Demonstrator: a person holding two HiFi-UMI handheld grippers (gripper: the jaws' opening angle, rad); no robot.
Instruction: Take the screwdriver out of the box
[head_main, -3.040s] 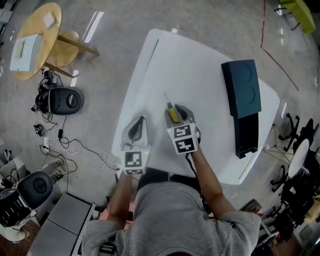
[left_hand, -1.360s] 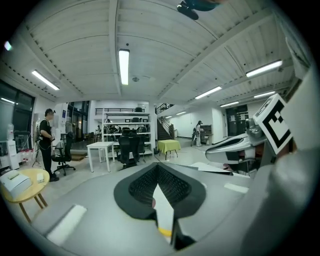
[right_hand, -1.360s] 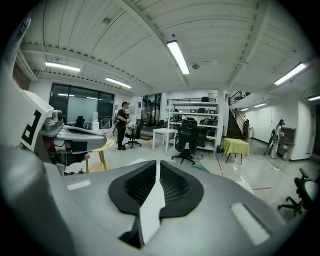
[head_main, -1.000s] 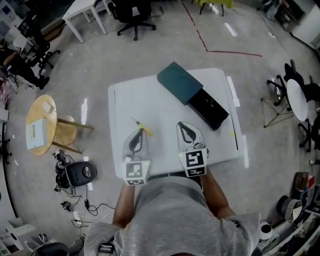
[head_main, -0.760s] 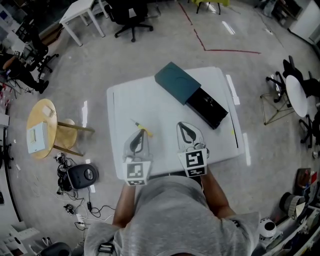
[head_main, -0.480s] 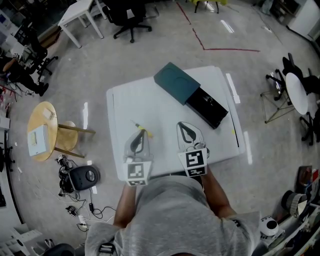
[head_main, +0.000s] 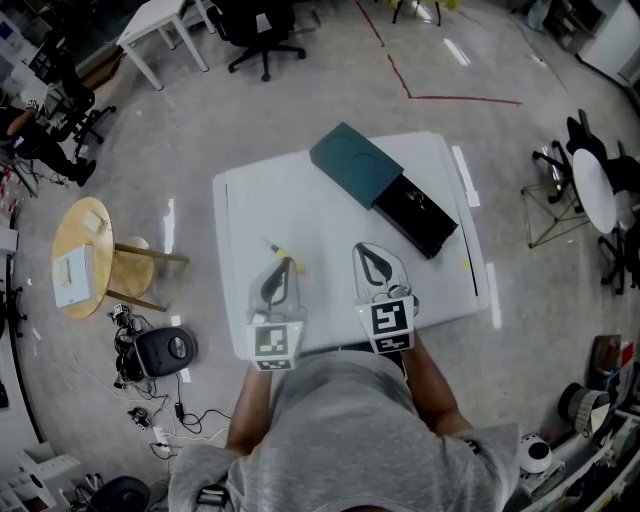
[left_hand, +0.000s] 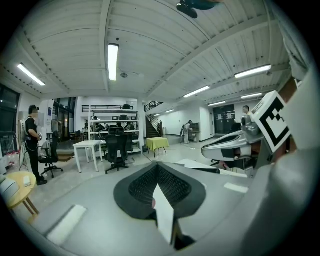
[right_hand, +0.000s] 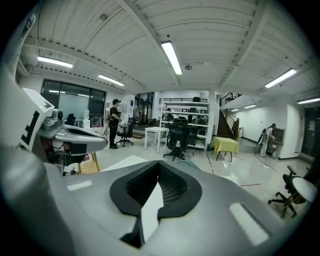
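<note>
With the screwdriver (head_main: 279, 251) no longer pinched in the right gripper (head_main: 362, 248) but lying on the table (head_main: 330, 215) just ahead of the left gripper (head_main: 285, 263), well apart from the box (head_main: 395, 192), and both pairs of jaws pressed together on nothing, treat removal as complete.

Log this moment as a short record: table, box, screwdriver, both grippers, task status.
table: white table, seen from above
box: box on the far part of the table; teal sleeve, black drawer slid out of it to the right
screwdriver: screwdriver with yellow handle, lying on the table outside the box, by the left gripper's tip
left gripper: left gripper jaws together, nothing between them
right gripper: right gripper jaws together, nothing between them
task status: screwdriver already out of the box
</note>
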